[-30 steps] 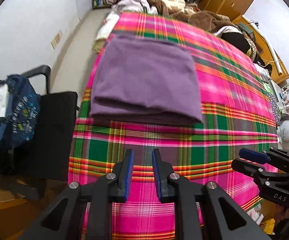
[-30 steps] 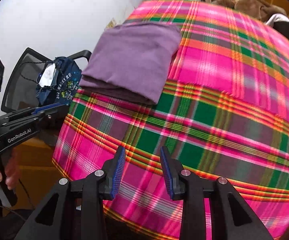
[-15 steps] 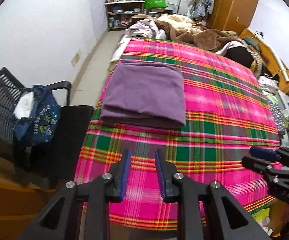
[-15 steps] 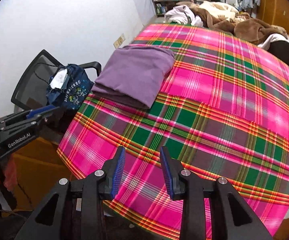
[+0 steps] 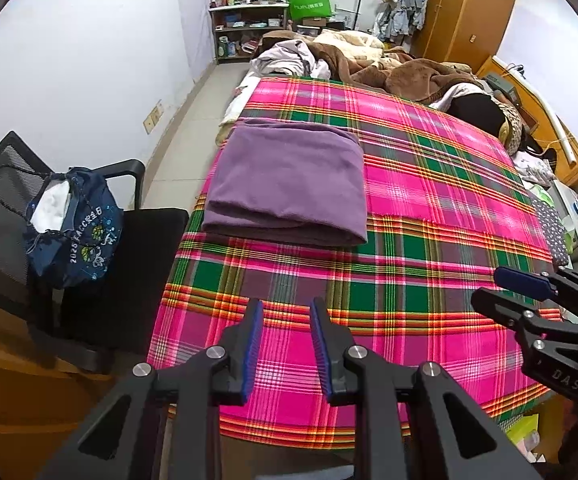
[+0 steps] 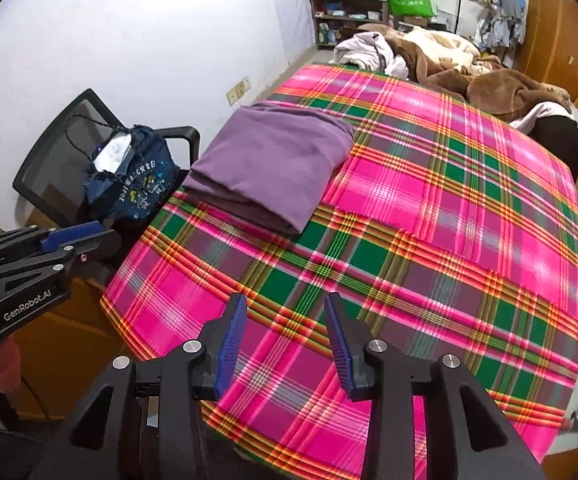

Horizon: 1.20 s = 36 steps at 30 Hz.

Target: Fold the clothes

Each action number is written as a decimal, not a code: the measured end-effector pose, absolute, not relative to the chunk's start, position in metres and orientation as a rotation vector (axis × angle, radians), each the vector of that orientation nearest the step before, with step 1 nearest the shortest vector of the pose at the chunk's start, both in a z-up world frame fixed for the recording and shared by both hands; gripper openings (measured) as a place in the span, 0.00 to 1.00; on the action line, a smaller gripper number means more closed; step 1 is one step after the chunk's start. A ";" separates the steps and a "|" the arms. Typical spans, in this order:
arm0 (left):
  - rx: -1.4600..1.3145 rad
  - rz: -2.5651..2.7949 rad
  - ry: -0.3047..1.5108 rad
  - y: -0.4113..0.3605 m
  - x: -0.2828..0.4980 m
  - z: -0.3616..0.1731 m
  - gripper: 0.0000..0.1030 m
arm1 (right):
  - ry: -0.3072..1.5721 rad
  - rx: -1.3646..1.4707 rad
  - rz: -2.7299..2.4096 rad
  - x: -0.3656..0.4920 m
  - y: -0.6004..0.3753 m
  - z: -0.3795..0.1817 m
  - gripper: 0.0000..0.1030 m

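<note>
Two spread, empty tongs above a plaid sheet (image 5: 429, 208).
Left view: left tongs (image 5: 285, 322), ribbed blue pads parted; soft purple cloth (image 5: 289, 184) folded square, ahead. Right view: right tongs (image 6: 285, 318) parted; cloth (image 6: 269, 160) ahead-left.

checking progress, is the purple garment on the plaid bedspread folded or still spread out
Folded. The purple fabric garment lies as a compact rectangle on the pink and green plaid bedspread, with stacked layers showing along its near edge in both views.
</note>
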<state>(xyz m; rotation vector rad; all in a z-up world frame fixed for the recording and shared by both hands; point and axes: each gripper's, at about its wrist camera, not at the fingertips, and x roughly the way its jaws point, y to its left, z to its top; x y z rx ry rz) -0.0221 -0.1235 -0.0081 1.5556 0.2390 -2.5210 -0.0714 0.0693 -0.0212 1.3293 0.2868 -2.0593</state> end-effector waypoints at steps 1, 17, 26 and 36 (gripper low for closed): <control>1.560 -2.524 0.244 -0.127 -0.023 -0.009 0.24 | 0.293 1.336 -2.057 -0.072 0.066 -0.023 0.40; 1.656 -2.495 0.196 -0.168 -0.057 -0.023 0.23 | 0.286 1.486 -2.026 -0.088 0.024 -0.033 0.58; 1.712 -2.506 0.187 -0.180 -0.075 -0.031 0.23 | 0.285 1.519 -2.040 -0.093 0.008 -0.034 0.58; 1.752 -2.496 0.217 -0.191 -0.085 -0.040 0.23 | 0.316 1.550 -2.077 -0.093 -0.001 -0.034 0.58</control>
